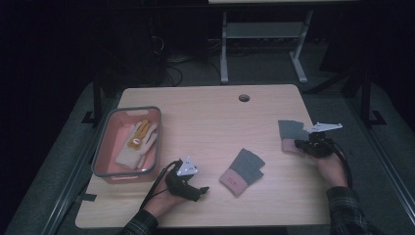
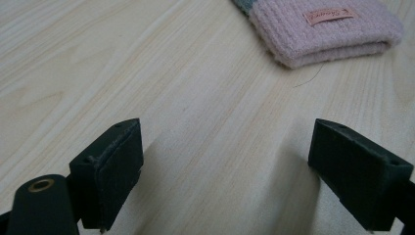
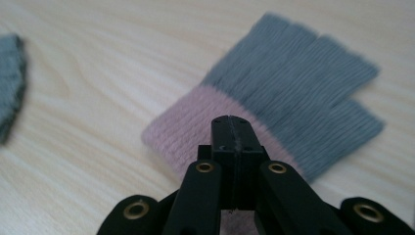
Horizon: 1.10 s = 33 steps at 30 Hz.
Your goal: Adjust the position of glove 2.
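Two knitted gloves, grey with pink cuffs, lie on the wooden table. One glove lies near the middle; its pink cuff with a small label is ahead of my left gripper, whose jaws stand wide open over bare wood. The other glove lies flat at the right side. My right gripper is shut, jaws pressed together, tips over that glove's pink cuff; no fabric shows between the pads. The middle glove's grey edge shows at the left.
A pink bin with a grey rim stands at the table's left and holds a cream and yellow glove. A cable hole is at the table's far edge. Bare wood lies between the two gloves.
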Each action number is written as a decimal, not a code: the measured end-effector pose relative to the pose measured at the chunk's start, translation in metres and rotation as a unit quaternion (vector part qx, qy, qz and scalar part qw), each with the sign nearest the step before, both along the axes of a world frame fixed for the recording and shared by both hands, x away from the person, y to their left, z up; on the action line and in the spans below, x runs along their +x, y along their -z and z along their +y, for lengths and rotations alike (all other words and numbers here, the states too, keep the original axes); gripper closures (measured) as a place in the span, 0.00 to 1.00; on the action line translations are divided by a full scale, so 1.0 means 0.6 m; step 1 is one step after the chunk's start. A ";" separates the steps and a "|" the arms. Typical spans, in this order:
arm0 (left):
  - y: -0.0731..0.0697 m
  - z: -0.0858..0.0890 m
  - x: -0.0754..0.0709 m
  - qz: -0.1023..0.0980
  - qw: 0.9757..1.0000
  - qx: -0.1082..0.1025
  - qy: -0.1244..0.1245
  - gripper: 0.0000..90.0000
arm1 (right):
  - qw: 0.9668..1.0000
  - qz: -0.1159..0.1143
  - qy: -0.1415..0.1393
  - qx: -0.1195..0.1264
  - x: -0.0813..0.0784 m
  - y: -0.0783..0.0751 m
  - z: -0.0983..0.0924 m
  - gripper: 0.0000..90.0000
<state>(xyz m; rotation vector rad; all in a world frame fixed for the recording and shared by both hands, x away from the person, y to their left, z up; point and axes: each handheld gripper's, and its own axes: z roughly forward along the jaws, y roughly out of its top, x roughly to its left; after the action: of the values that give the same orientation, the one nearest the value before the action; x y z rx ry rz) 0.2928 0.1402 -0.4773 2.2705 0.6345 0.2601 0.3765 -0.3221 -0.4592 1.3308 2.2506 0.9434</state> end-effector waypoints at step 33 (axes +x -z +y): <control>0.001 0.000 -0.001 -0.002 1.000 -0.003 -0.002 0.14 | 0.988 0.026 -0.147 0.026 -0.120 -0.015 0.090 0.97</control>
<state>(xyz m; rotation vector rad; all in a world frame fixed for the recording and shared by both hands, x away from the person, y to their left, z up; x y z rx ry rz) 0.2921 0.1402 -0.4778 2.2635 0.6372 0.2639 0.3044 -0.2684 -0.4500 1.0712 2.5260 1.0815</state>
